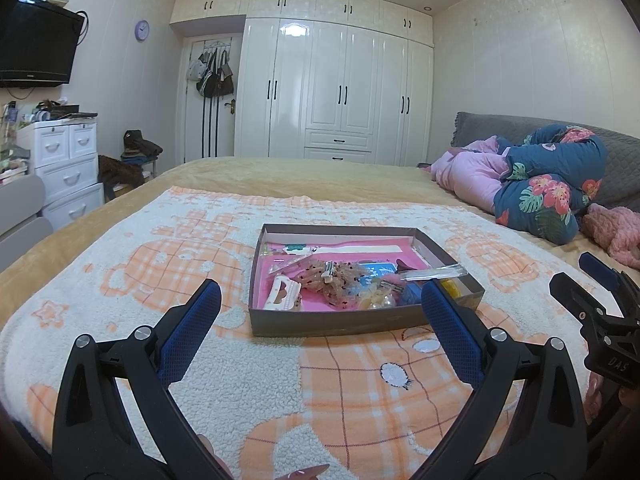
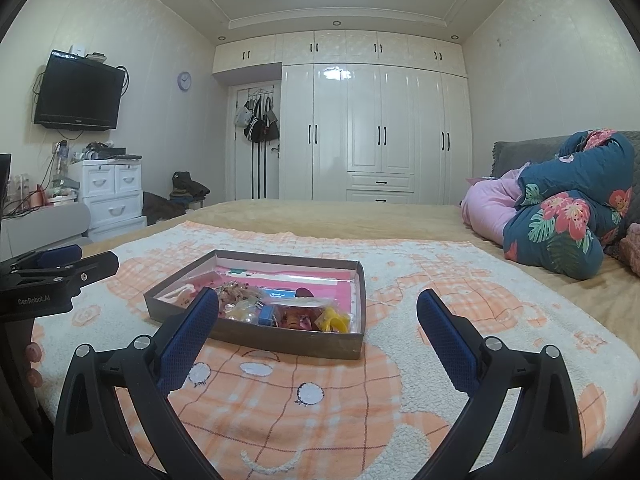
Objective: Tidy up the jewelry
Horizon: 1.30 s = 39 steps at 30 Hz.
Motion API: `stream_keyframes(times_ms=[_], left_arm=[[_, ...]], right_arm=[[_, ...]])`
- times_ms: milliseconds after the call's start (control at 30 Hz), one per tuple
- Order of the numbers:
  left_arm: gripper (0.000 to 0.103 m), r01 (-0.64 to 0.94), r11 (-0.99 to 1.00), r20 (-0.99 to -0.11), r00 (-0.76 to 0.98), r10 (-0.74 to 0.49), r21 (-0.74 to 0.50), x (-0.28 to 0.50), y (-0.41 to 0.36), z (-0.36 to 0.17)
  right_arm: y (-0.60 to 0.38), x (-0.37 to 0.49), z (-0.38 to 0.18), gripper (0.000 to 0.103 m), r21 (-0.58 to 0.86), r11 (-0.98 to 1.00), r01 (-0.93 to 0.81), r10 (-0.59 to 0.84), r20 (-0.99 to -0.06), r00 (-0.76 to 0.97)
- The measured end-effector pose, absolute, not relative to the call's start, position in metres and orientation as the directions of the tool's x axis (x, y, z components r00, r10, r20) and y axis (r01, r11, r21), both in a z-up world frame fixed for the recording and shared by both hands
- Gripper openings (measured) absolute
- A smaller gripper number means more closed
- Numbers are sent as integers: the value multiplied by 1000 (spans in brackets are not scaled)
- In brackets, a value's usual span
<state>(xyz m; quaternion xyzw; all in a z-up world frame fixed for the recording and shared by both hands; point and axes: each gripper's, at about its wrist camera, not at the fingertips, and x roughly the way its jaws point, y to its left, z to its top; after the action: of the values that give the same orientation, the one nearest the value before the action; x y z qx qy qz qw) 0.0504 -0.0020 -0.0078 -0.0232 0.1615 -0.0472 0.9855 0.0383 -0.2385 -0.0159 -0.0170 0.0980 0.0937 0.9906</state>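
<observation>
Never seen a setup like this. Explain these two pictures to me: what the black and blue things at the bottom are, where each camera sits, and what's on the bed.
There is no robot here. A person holds a hand-held two-finger gripper in each hand, and each gripper carries a wide-angle camera looking forward along its own fingers. One picture comes from the left gripper, the other from the right gripper. The black arms with blue pads are their fingers.

Both grippers are open and hold nothing. Each hovers over a fleecy orange and white blanket spread on a bed.

On the blanket sits a shallow grey box with a pink lining. Inside lies a jumble of small accessories: beaded pieces, little plastic packets and a yellow item. I cannot tell exactly what each one is.
</observation>
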Motion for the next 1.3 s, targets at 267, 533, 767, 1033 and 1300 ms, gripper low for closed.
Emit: stream_keyframes(times_ms=[267,533,767,1033,1300], left_arm=[[92,86,994,-315,944,-102,-62,51,-2,-8],[92,87,994,-317,943,-101,-60,51,-2,-8],[92,85,995,-315,944,-100,-61,52,-1,-8],[92,76,996,-317,944,-88,-49,52,0,-8],[92,52,998,-333,941,-60,-34,54,2,-9]], right_arm=[[-238,39,-16,97,-15,982,-189,182,-197,963],[-238,38,-15,97,-15,982,-188,181,-196,964],[-238,38,-14,97,-16,982,-188,182,-198,963],[-238,38,-14,97,-17,982,-188,181,-197,964],[-239,38,-14,97,-15,983,-184,177,-198,964]])
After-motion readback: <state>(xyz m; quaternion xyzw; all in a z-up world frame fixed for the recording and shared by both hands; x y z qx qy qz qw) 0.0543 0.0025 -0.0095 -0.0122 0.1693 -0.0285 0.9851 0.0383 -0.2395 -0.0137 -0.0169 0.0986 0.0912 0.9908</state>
